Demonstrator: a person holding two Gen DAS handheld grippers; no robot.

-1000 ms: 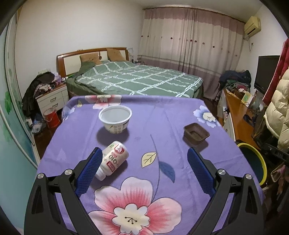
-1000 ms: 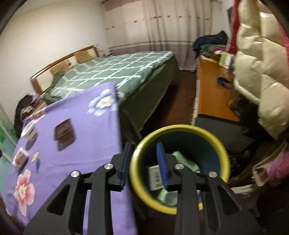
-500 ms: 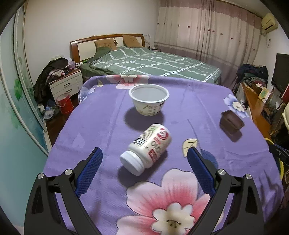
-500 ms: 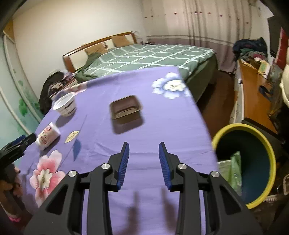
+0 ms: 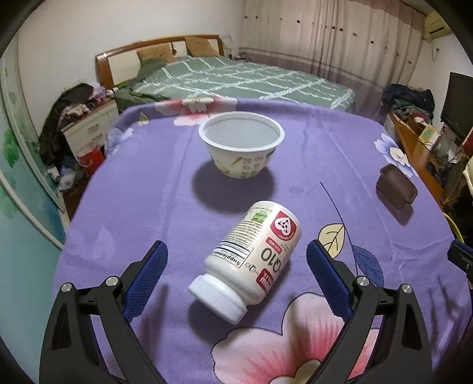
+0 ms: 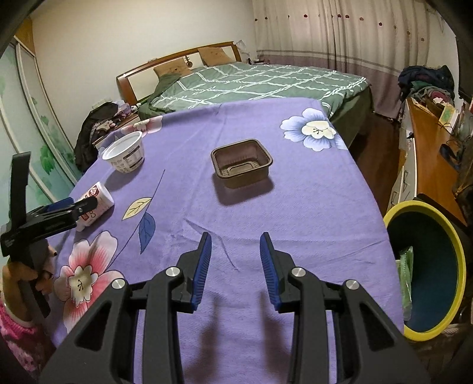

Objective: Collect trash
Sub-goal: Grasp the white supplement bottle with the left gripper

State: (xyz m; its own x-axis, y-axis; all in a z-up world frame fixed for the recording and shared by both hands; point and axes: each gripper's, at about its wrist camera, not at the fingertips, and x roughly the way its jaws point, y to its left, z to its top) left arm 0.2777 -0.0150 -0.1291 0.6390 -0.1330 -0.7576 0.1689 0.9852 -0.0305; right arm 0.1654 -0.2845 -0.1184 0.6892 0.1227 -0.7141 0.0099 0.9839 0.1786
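Bottle [image 5: 254, 260]: white plastic, white screw cap, lying on its side on the tablecloth [image 5: 295, 165], cap toward the camera. Label reads "Q10" in large letters, "200 MG" on a red band, a white heart on a red disc, and a panel of fine print headed "Supplement"; the rest is too small to read.

Left gripper [image 5: 236, 265]: blue-padded fingers spread wide, one to each side of the bottle, neither touching it.

Bowl [image 5: 241, 149]: white disposable tub, upright, printed text on its side not legible, standing beyond the bottle.

Tray [image 6: 241, 163]: dark brown plastic, square, upright, near the middle of the cloth in the right wrist view.

Right gripper [image 6: 235, 260]: fingers parted with a moderate gap, nothing between them, above bare cloth on the near side of the tray.

Bin [image 6: 425, 271]: yellow rim, dark blue inside, on the floor beside the table's right edge; a green wrapper [image 6: 406, 265] lies in it.

Surface: purple cloth printed with pink and pale blue flowers and leaves.

Room: bed [image 6: 260, 82] with a green checked cover and wooden headboard, striped curtains [image 6: 340, 38], wooden desk [image 6: 428, 153] piled with clutter, white bedside cabinet [image 5: 88, 127], wall air conditioner [image 5: 434, 22].
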